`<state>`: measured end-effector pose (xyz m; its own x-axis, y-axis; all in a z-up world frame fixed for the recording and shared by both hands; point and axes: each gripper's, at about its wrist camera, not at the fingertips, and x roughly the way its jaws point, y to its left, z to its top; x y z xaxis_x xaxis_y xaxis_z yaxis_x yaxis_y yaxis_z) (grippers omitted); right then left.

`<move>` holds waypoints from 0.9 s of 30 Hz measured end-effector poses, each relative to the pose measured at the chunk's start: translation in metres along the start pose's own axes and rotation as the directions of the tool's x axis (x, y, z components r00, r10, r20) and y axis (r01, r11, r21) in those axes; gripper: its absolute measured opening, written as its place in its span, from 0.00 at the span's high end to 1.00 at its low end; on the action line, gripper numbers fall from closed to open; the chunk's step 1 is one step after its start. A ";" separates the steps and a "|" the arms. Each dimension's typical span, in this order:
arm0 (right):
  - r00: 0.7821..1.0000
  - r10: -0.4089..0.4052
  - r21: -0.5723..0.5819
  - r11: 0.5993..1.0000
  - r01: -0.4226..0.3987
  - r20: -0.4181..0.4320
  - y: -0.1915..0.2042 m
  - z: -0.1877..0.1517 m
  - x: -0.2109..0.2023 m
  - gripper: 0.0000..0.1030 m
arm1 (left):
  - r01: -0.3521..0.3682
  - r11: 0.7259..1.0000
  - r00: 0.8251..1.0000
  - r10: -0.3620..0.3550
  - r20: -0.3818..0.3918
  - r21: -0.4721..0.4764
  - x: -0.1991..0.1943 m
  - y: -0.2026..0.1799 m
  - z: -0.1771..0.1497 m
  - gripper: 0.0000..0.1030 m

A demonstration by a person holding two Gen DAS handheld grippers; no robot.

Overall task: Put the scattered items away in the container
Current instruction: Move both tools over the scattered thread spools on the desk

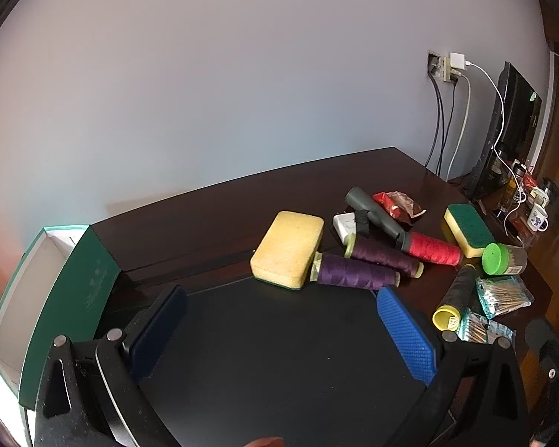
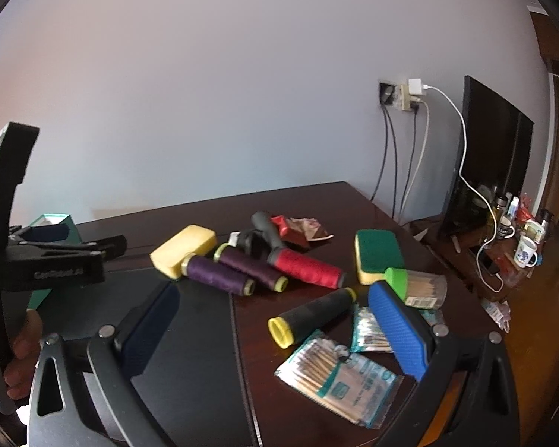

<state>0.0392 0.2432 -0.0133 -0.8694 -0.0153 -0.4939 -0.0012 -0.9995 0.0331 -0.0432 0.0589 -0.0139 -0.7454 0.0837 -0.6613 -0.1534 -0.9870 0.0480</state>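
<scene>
From your left wrist camera, your left gripper [image 1: 279,331] hangs spread wide with nothing between its blue pads, over the dark table [image 1: 279,372]. The green box [image 1: 74,290] sits open at the table's left edge, just beside the left finger. Ahead lie the yellow sponge [image 1: 289,249], touching 1 of 2 purple thread spools [image 1: 354,272], then a red spool [image 1: 434,247], a green-topped sponge [image 1: 467,229], a toothpick jar [image 1: 503,259], a black spool [image 1: 454,298] and cotton swab packets [image 1: 503,296]. From your right wrist camera, your right gripper [image 2: 272,331] is likewise spread and empty, low over the black spool [image 2: 313,314] and the nearest swab packet [image 2: 339,381]. The box [image 2: 56,223] shows only partly, far left, behind your left gripper [image 2: 56,257].
</scene>
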 end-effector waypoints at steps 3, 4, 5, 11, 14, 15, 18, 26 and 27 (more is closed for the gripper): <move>1.000 -0.011 -0.001 1.000 0.011 0.000 -0.005 0.003 0.003 0.00 | 0.007 1.000 1.000 -0.007 -0.003 0.000 0.003 -0.003 0.001 0.00; 1.000 -0.014 -0.002 1.000 0.014 -0.001 -0.006 0.004 0.005 0.00 | 0.009 1.000 1.000 -0.009 -0.004 0.001 0.004 -0.004 0.001 0.00; 1.000 -0.015 -0.002 1.000 0.015 -0.001 -0.008 0.005 0.005 0.00 | 0.008 1.000 1.000 -0.008 -0.004 0.002 0.005 -0.005 0.001 0.00; 1.000 -0.021 0.003 1.000 0.021 -0.003 -0.015 0.006 0.009 0.00 | 0.005 1.000 1.000 -0.005 -0.009 0.010 0.011 -0.011 0.003 0.00; 1.000 -0.022 0.004 1.000 0.022 -0.006 -0.018 0.005 0.011 0.00 | 0.008 1.000 1.000 -0.008 -0.016 0.014 0.015 -0.014 0.004 0.00; 1.000 -0.023 0.005 1.000 0.023 -0.007 -0.018 0.005 0.012 0.00 | 0.008 1.000 1.000 -0.008 -0.020 0.015 0.017 -0.015 0.004 0.00; 1.000 -0.026 0.006 1.000 0.026 -0.007 -0.021 0.005 0.014 0.00 | 0.012 1.000 0.999 -0.012 -0.031 0.012 0.022 -0.016 0.005 0.00; 1.000 -0.027 0.015 1.000 0.027 -0.009 -0.026 0.006 0.018 0.00 | 0.012 1.000 0.999 -0.012 -0.044 0.018 0.027 -0.020 0.006 0.00; 1.000 -0.026 0.016 1.000 0.026 -0.010 -0.027 0.006 0.018 0.00 | 0.013 1.000 0.999 -0.012 -0.045 0.018 0.028 -0.020 0.006 0.00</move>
<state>0.0203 0.2698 -0.0175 -0.8642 0.0101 -0.5031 -0.0316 -0.9989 0.0344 -0.0645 0.0822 -0.0290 -0.7138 0.0891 -0.6946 -0.1744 -0.9832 0.0531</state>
